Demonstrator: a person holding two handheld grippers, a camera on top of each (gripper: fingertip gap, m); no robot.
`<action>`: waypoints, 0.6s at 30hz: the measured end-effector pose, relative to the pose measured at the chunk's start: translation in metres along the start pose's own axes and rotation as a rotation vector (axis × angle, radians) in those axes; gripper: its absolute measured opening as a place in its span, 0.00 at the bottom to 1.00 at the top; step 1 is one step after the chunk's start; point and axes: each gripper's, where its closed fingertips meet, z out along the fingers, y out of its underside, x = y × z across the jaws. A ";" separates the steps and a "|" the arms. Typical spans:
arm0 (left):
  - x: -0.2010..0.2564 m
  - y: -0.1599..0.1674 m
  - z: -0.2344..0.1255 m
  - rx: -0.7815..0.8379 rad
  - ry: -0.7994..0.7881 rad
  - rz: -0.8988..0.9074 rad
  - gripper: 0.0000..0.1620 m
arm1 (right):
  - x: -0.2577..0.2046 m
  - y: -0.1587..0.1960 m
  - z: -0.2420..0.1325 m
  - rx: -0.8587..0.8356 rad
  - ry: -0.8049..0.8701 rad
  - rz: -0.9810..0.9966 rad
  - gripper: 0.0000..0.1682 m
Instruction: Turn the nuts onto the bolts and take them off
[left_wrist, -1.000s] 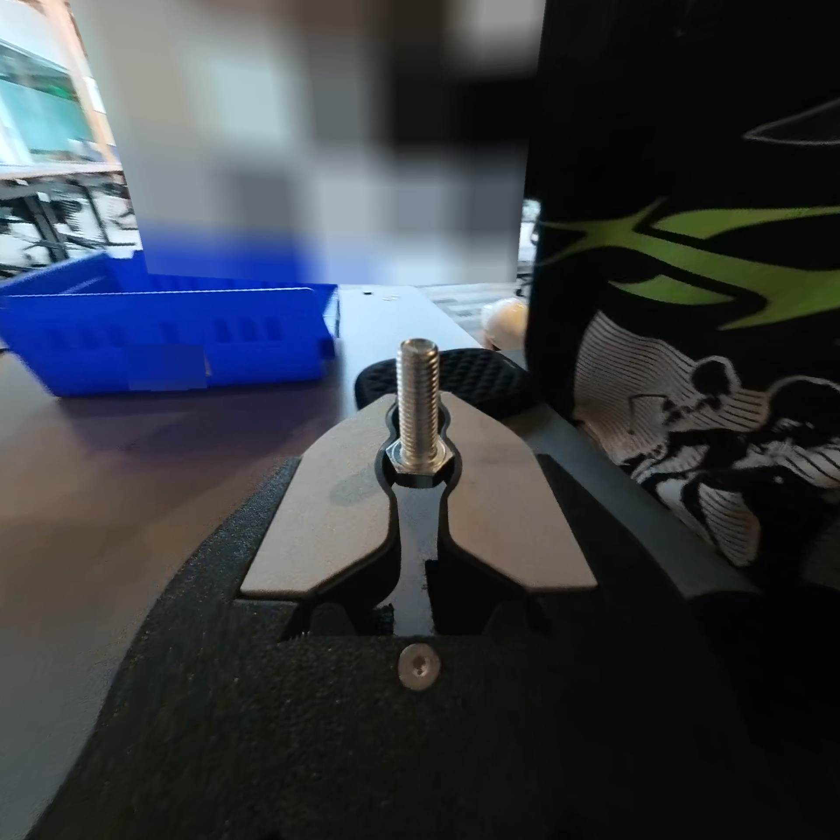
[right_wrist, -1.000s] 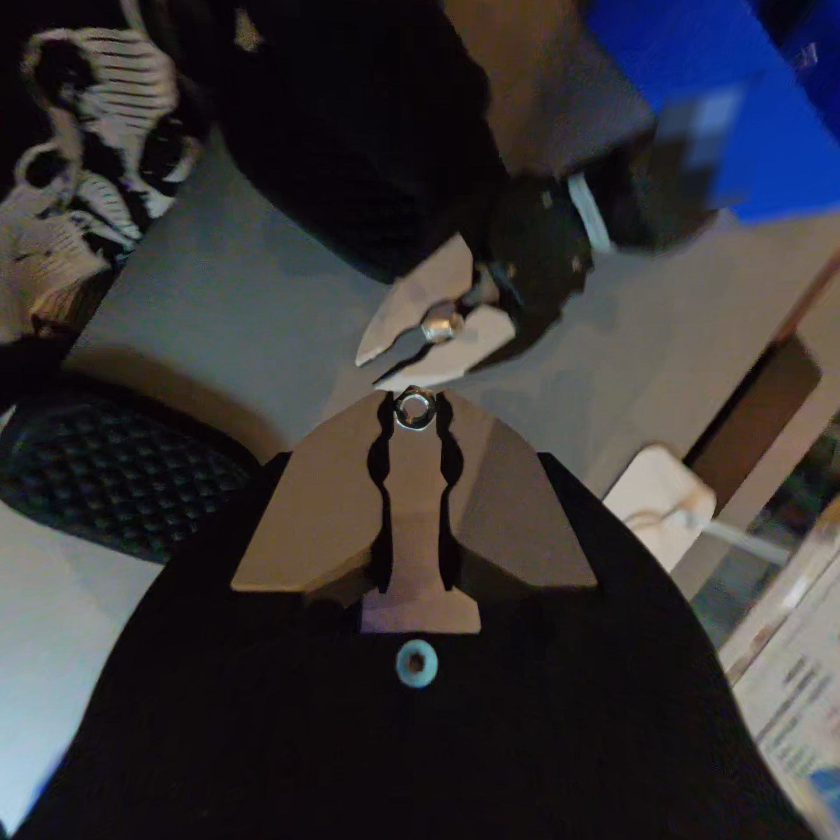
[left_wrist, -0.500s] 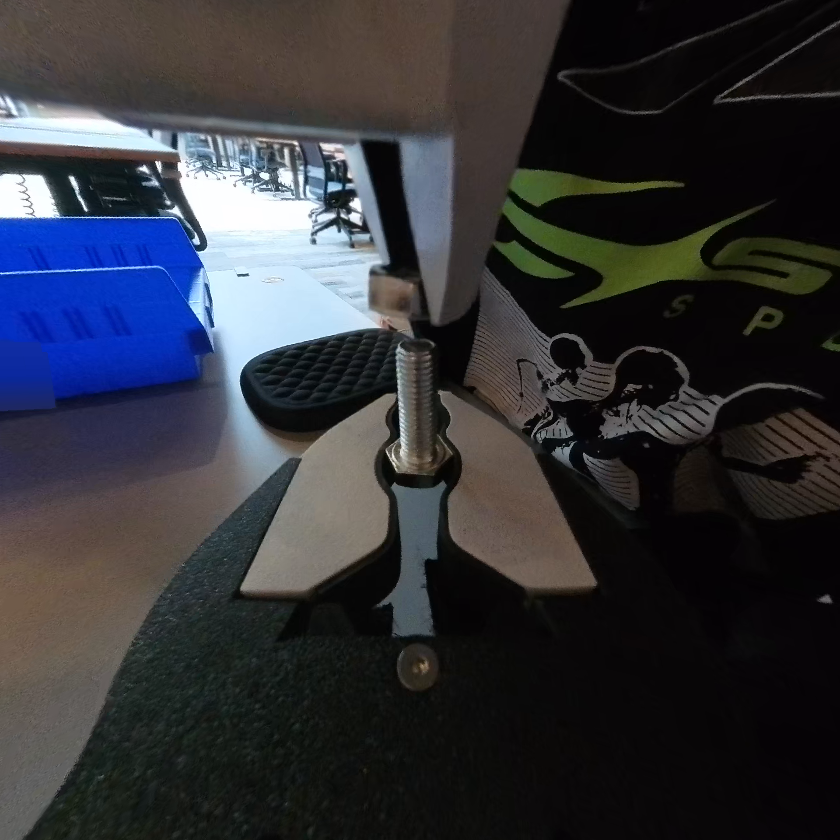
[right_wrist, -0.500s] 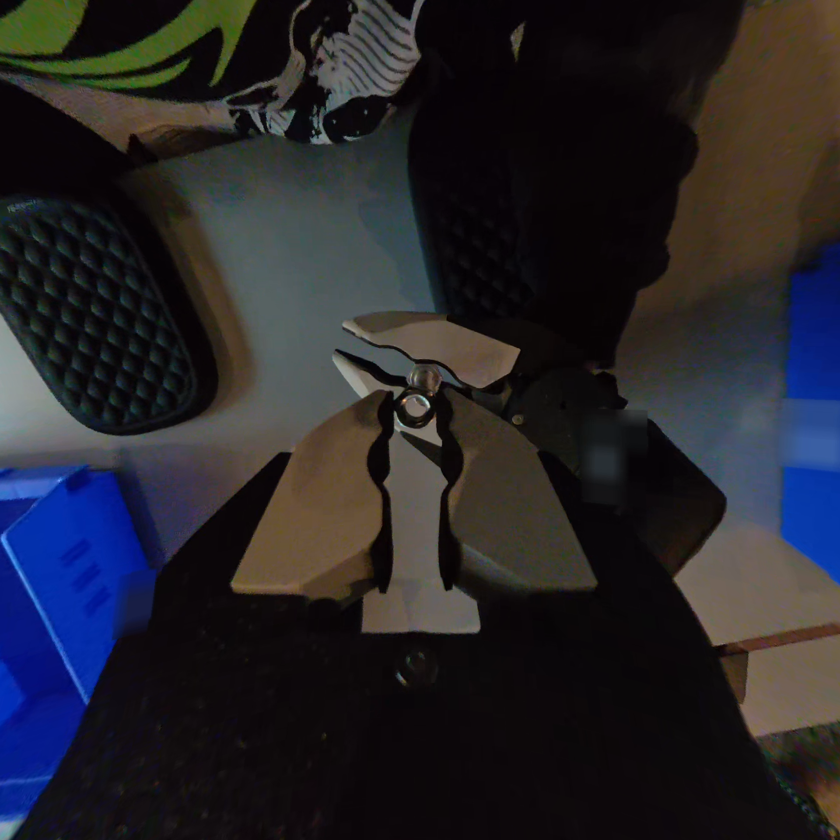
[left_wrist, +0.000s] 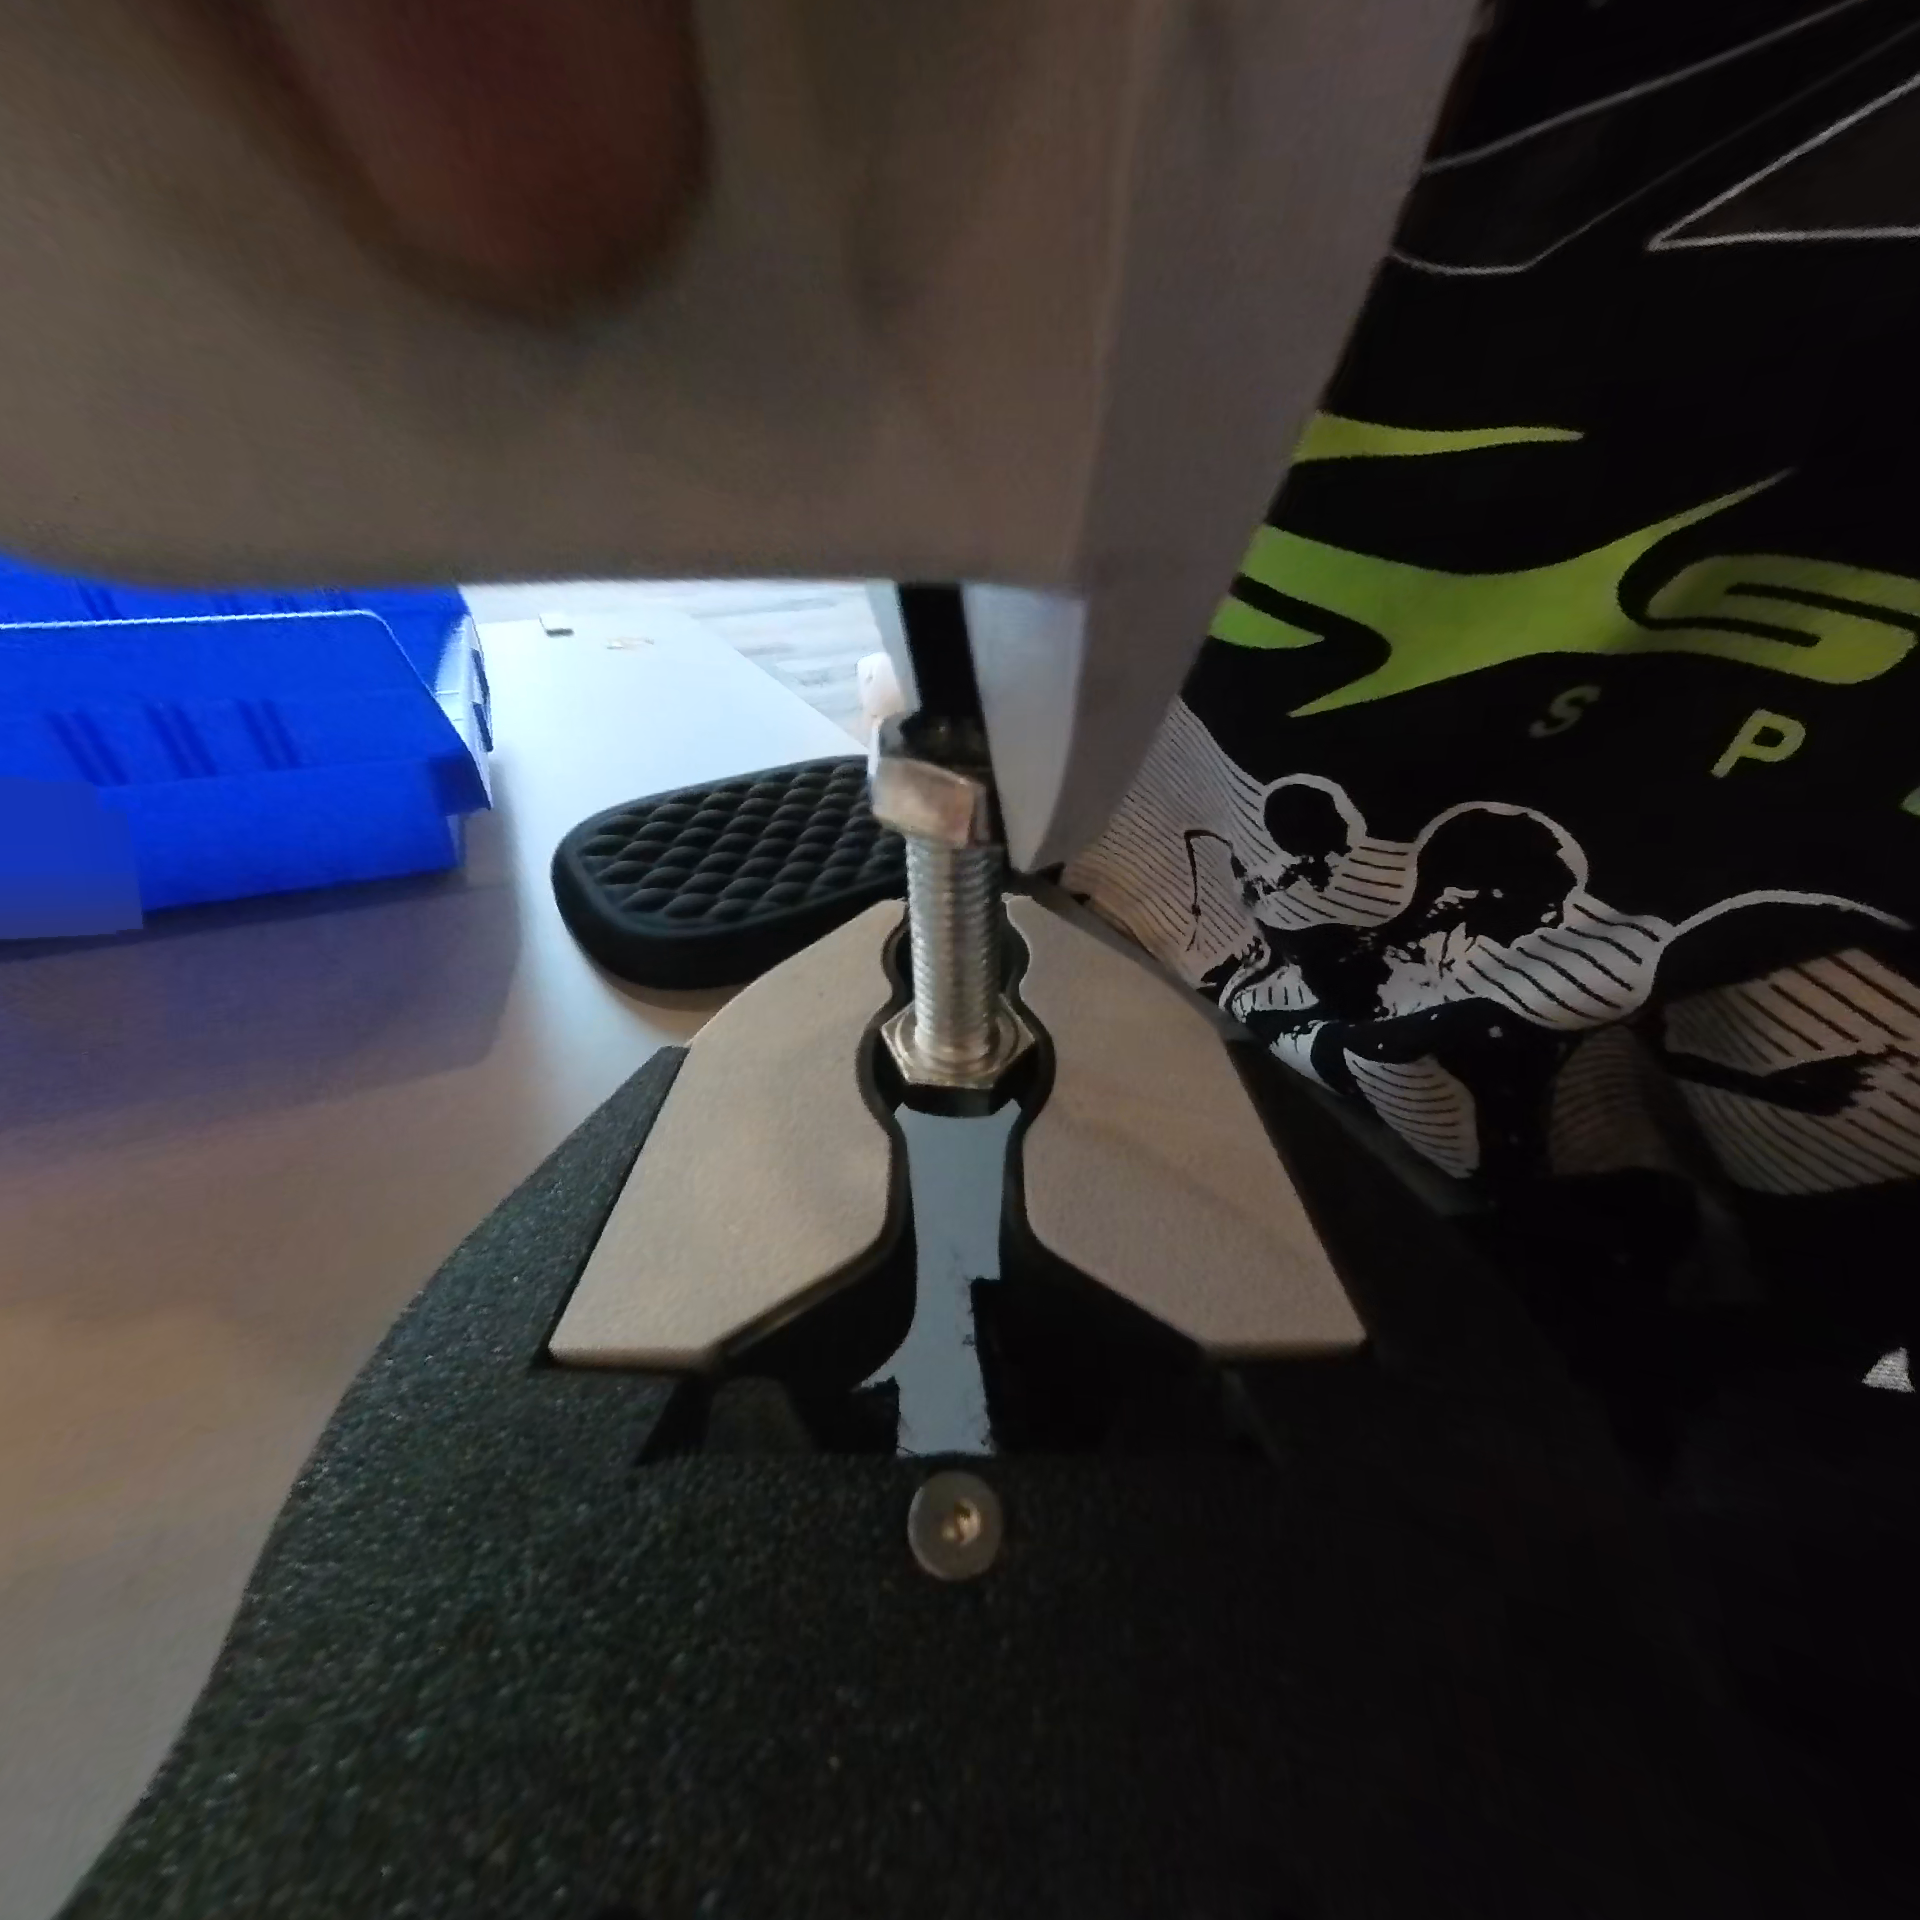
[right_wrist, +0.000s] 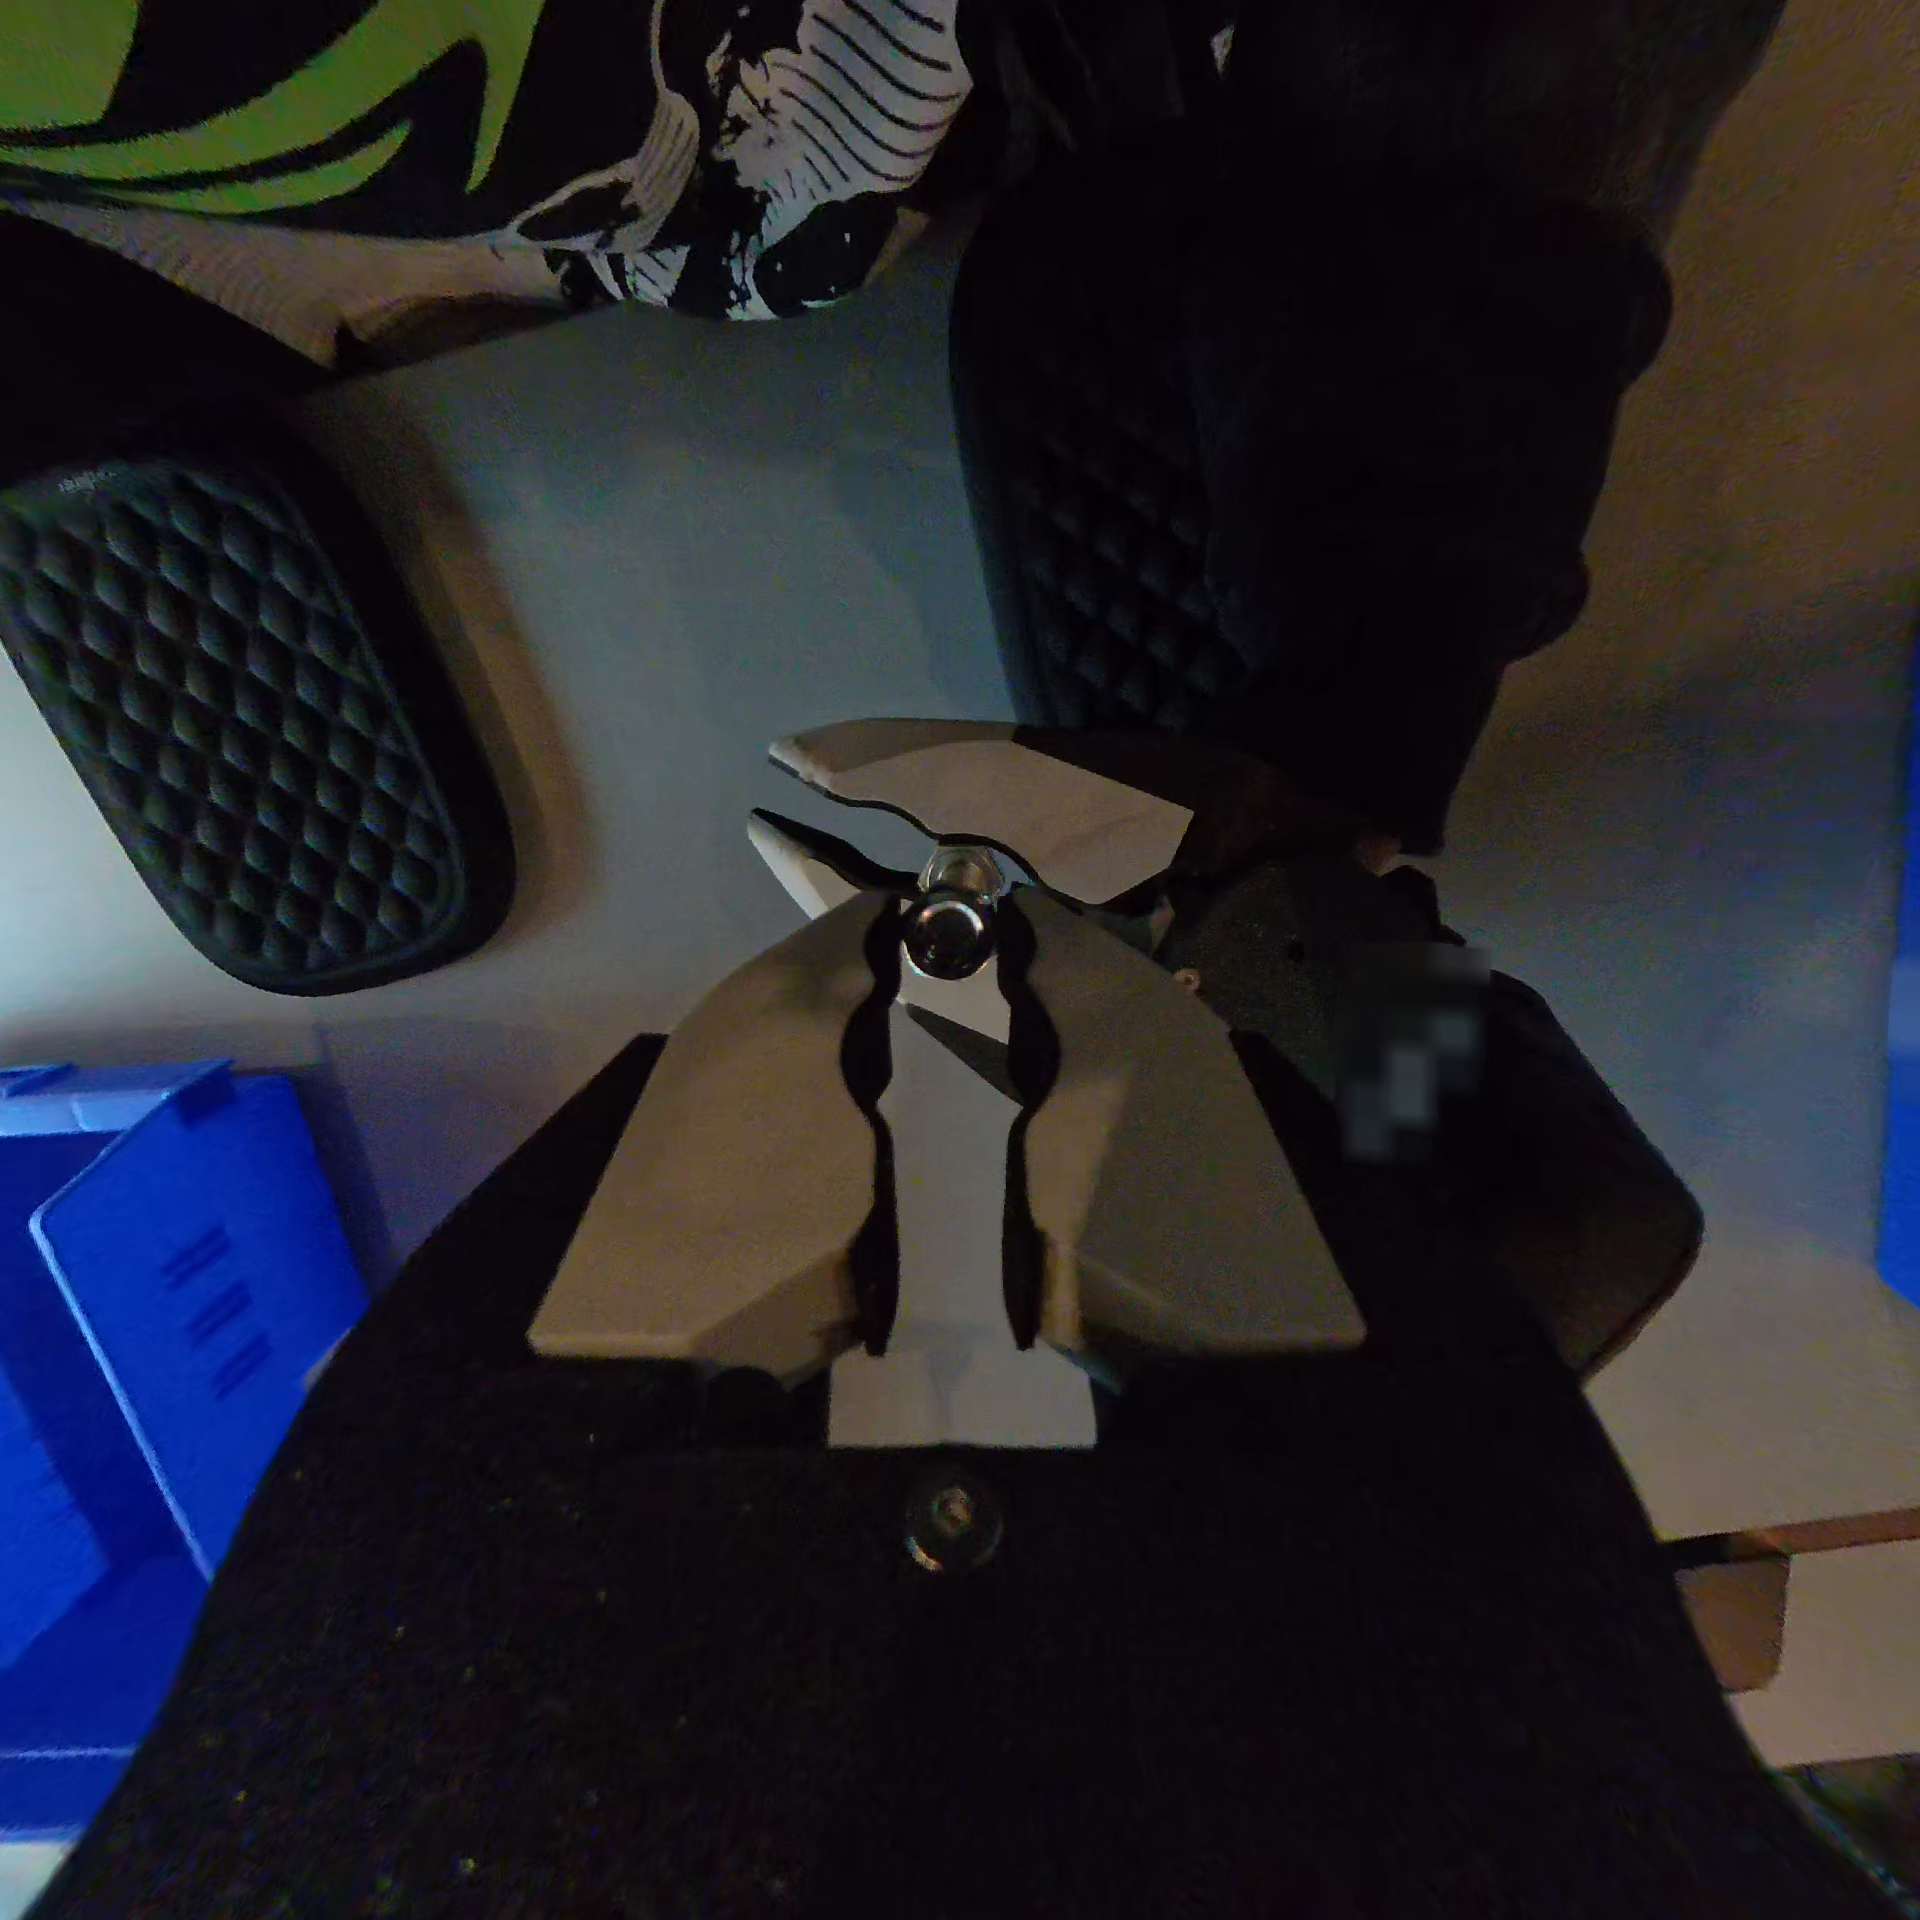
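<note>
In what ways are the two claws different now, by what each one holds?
The left claw is shut on the silver threaded bolt, gripped by its hexagonal head, shaft upright. The right claw comes from above, shut on the small silver hex nut at the bolt's tip. Both have grey fingers.

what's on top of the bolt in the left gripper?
A nut sits at the upper end of the bolt, pinched by the right gripper from above. The left gripper clamps the bolt's head. The bolt's tip is hidden inside the nut, so thread engagement cannot be seen.
</note>
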 end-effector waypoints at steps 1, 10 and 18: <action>-0.001 -0.001 -0.001 0.006 -0.006 0.001 0.08 | 0.000 0.001 -0.001 0.003 0.004 0.014 0.10; -0.023 -0.007 -0.012 0.047 -0.174 0.005 0.08 | 0.006 0.017 -0.007 0.005 0.084 0.373 0.10; -0.048 -0.013 -0.029 0.103 -0.415 0.011 0.08 | 0.014 0.034 -0.016 0.046 0.274 0.873 0.10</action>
